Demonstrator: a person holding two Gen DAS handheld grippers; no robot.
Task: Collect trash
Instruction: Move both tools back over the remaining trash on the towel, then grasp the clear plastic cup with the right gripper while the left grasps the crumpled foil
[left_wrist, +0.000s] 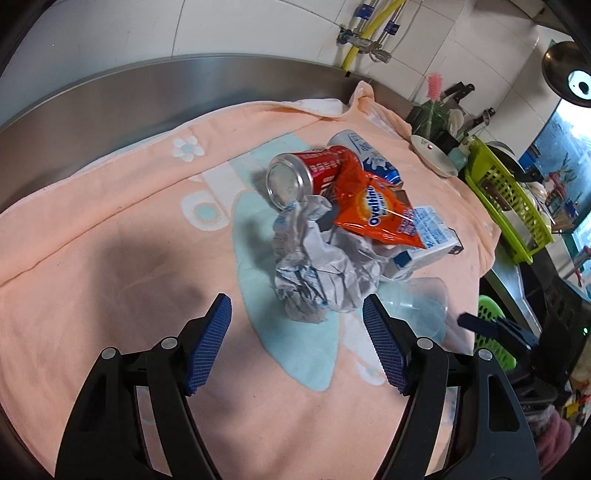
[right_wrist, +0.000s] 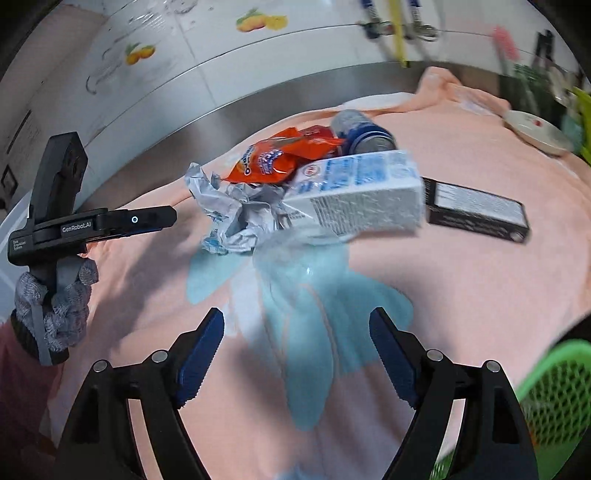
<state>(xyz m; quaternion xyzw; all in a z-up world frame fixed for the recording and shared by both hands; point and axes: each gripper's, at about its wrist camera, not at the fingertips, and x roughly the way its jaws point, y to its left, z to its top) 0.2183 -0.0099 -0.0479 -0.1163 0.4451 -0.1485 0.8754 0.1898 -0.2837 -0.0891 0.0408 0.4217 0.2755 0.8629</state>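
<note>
A trash pile lies on a peach towel (left_wrist: 110, 240): crumpled paper (left_wrist: 317, 273), a red can (left_wrist: 303, 173), an orange Ovaltine packet (left_wrist: 380, 210), a white-blue carton (left_wrist: 432, 236), a blue-white can (left_wrist: 365, 151) and a clear plastic cup (left_wrist: 417, 302). My left gripper (left_wrist: 297, 314) is open and empty, just short of the paper. In the right wrist view the right gripper (right_wrist: 297, 325) is open and empty, near the clear cup (right_wrist: 295, 266), with the carton (right_wrist: 362, 192), paper (right_wrist: 236, 214), packet (right_wrist: 277, 158) and a black box (right_wrist: 476, 210) beyond.
A green basket (right_wrist: 554, 398) sits at the towel's right edge. A steel backsplash (left_wrist: 184, 85) runs behind. A white plate (left_wrist: 432, 155), a lime dish rack (left_wrist: 509, 199) and a cactus pot (left_wrist: 428, 110) stand at the right. The left gripper body (right_wrist: 92, 221) shows at left.
</note>
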